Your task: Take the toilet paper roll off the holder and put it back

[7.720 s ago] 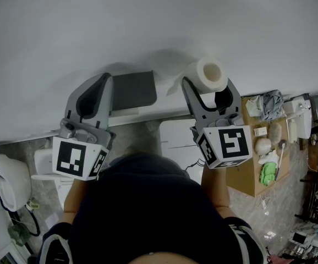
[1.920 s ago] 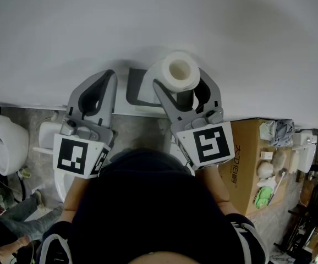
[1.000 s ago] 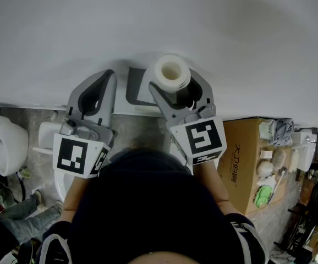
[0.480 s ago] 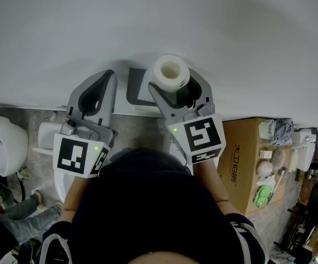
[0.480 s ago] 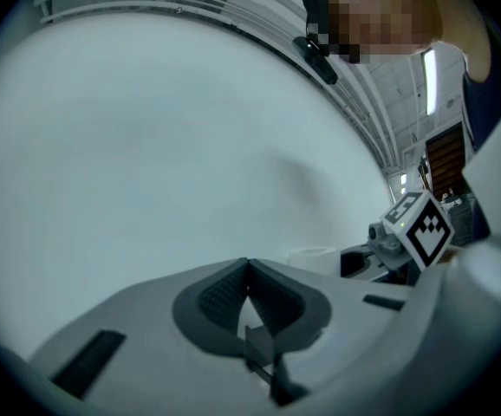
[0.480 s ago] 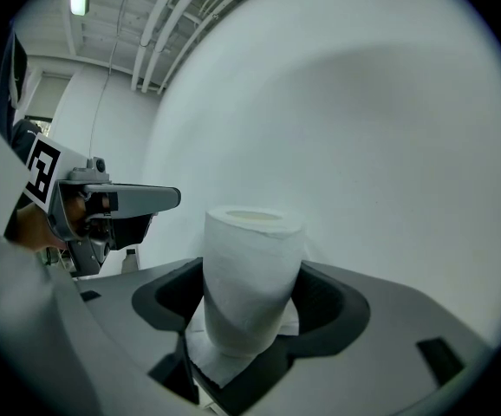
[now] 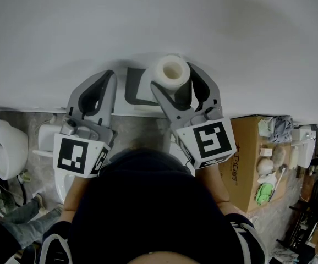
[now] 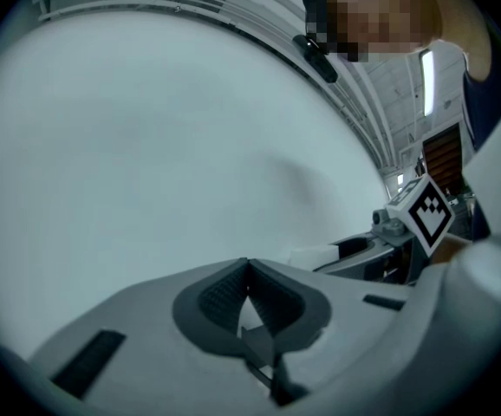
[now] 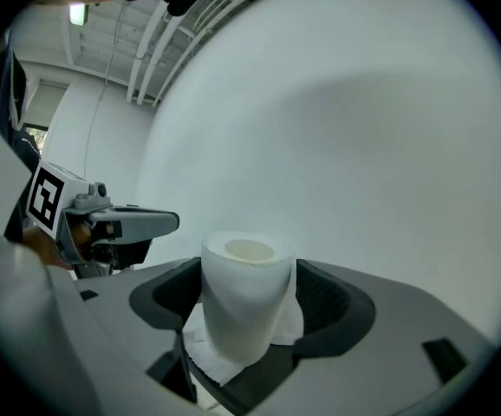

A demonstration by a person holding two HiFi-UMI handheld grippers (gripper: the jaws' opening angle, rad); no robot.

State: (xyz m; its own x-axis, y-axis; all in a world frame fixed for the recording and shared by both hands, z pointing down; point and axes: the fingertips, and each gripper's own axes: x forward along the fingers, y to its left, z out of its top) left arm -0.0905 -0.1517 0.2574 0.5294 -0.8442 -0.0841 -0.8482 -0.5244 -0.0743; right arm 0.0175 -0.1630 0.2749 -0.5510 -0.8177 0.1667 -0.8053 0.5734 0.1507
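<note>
Grey left gripper point(image 7: 110, 75) and right gripper point(image 7: 177, 81) bear black-and-white square markings.

Left gripper point(image 8: 249, 267): fingers point(image 8: 146, 328) closed together, dark pads point(image 8: 272, 297) meeting at the tips. Plain white wall point(image 8: 146, 146) directly ahead, filling most of the view. Right gripper point(image 8: 354, 250) alongside at right, held level, marker cube point(image 8: 430, 215) toward the frame edge. Ceiling light strip point(image 8: 426, 85) at upper right
</note>
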